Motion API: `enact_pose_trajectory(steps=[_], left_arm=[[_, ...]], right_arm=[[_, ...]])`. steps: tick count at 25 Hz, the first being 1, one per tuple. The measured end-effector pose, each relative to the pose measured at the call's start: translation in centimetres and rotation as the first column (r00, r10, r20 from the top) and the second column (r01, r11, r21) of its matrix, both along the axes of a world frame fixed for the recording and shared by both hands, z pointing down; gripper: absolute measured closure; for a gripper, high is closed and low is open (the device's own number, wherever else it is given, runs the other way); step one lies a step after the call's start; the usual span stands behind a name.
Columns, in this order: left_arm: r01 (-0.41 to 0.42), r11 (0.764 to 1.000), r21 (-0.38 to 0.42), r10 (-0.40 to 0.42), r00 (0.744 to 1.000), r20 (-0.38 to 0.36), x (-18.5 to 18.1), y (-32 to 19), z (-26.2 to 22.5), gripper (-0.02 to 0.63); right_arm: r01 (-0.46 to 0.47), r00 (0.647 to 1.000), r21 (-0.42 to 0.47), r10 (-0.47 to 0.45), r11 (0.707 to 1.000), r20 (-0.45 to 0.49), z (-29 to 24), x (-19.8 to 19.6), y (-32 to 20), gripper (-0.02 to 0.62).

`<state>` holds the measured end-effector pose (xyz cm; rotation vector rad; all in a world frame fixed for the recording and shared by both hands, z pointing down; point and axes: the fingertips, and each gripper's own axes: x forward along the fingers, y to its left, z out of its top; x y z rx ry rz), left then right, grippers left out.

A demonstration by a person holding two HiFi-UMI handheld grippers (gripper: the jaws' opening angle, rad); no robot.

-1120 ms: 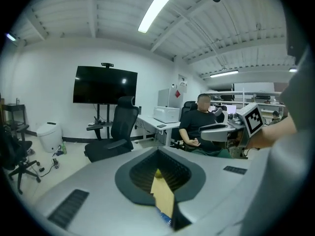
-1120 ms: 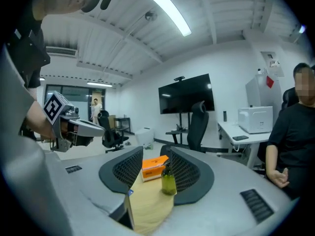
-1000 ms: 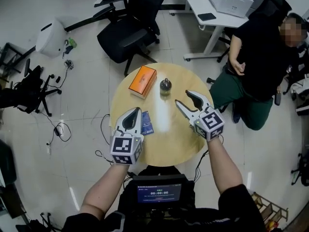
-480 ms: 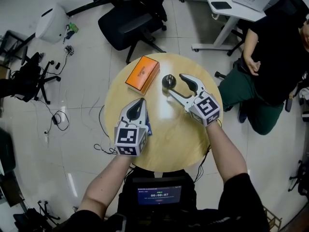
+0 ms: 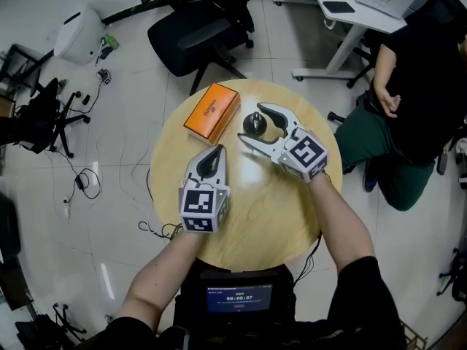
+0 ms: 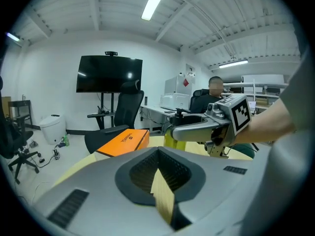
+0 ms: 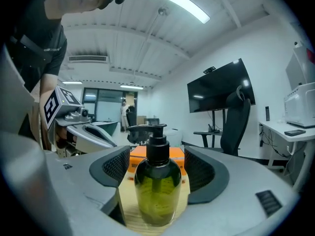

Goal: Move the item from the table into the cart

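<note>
Bottle (image 5: 252,125) between right gripper (image 5: 252,124) fingers (image 5: 281,114), just opening; left gripper (image 5: 214,150) fingers together; box (image 5: 212,112) behind

One round table (image 5: 241,228). On it are one orange box (image 5: 211,112) at 11 o'clock and one green pump bottle (image 7: 157,186) at 12 o'clock. Two grippers: the left gripper (image 5: 214,152) and the right gripper (image 5: 252,123). One sitting person (image 5: 416,71) at 2 o'clock.
</note>
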<state>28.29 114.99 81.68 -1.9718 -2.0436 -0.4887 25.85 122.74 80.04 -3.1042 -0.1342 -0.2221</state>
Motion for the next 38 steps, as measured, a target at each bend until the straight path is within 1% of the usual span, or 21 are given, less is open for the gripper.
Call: enact_pose_trajectory(steps=[3, 4, 7, 8, 10, 12, 16, 17, 18, 23, 27, 30, 33, 35, 38], left_arm=[[0.005, 1.000, 0.007, -0.005, 1.000, 0.002, -0.1, 0.1, 1.1, 0.595], [0.010, 1.000, 0.009, -0.010, 1.000, 0.003, -0.1, 0.2, 1.5, 0.595], [0.011, 1.000, 0.000, -0.011, 1.000, 0.006, -0.4, 0.5, 2.4, 0.595], [0.011, 1.000, -0.006, -0.010, 1.000, 0.007, -0.4, 0.6, 2.5, 0.595], [0.015, 1.000, -0.017, -0.015, 1.000, 0.009, -0.2, 0.8, 2.8, 0.595], [0.024, 0.999, -0.026, -0.024, 1.000, 0.011, 0.1, 1.0, 2.9, 0.595], [0.027, 0.999, -0.040, -0.027, 1.000, 0.007, 0.5, 1.3, 3.4, 0.595], [0.026, 0.999, -0.041, -0.025, 1.000, 0.006, 0.5, 1.4, 3.6, 0.595], [0.024, 0.999, -0.043, -0.024, 1.000, 0.005, 0.6, 1.4, 3.7, 0.595], [0.018, 0.999, -0.052, -0.018, 1.000, 0.005, 0.5, 1.3, 3.3, 0.595], [0.013, 0.998, -0.054, -0.013, 1.000, -0.002, 0.5, 1.0, 2.4, 0.595], [0.022, 0.997, -0.068, -0.022, 1.000, -0.004, 0.9, 1.0, 0.9, 0.595], [0.015, 0.997, -0.074, -0.016, 1.000, -0.006, 0.9, 0.5, -1.7, 0.595], [0.006, 0.997, -0.080, -0.007, 1.000, -0.008, 0.7, -0.3, -4.8, 0.595], [-0.002, 0.996, -0.092, 0.002, 1.000, -0.003, 0.0, -1.7, -11.5, 0.595]], right_arm=[[0.026, 1.000, -0.011, -0.026, 1.000, -0.007, -0.2, 0.8, -0.2, 0.247], [0.032, 0.999, -0.014, -0.033, 0.999, -0.009, 0.1, 1.0, -0.1, 0.265], [0.052, 0.998, -0.028, -0.052, 0.998, -0.017, 1.1, 1.3, 0.1, 0.271], [0.058, 0.998, -0.036, -0.059, 0.998, -0.019, 1.2, 1.4, 0.0, 0.309], [0.070, 0.997, -0.053, -0.071, 0.996, -0.018, 1.2, 1.6, -0.1, 0.330], [0.081, 0.996, -0.067, -0.083, 0.994, -0.018, 1.0, 1.8, -0.4, 0.330], [0.079, 0.995, -0.078, -0.083, 0.994, -0.048, 0.2, 2.1, -0.3, 0.330], [0.079, 0.995, -0.084, -0.084, 0.993, -0.050, 0.1, 2.2, -0.2, 0.390], [0.081, 0.995, -0.089, -0.086, 0.993, -0.049, 0.1, 2.2, -0.2, 0.411], [0.078, 0.996, -0.099, -0.082, 0.992, -0.035, -0.1, 2.1, -0.3, 0.441], [0.069, 0.995, -0.095, -0.075, 0.993, -0.062, -1.0, 1.8, -0.6, 0.457], [0.047, 0.993, -0.090, -0.057, 0.995, -0.106, -3.0, 1.5, -0.9, 0.463], [0.030, 0.989, -0.097, -0.044, 0.995, -0.144, -7.0, 0.8, -1.5, 0.468], [0.020, 0.987, -0.101, -0.035, 0.995, -0.155, -10.6, 0.1, -2.3, 0.468], [0.004, 0.987, -0.087, -0.018, 0.996, -0.160, -17.4, -1.7, -4.1, 0.468]])
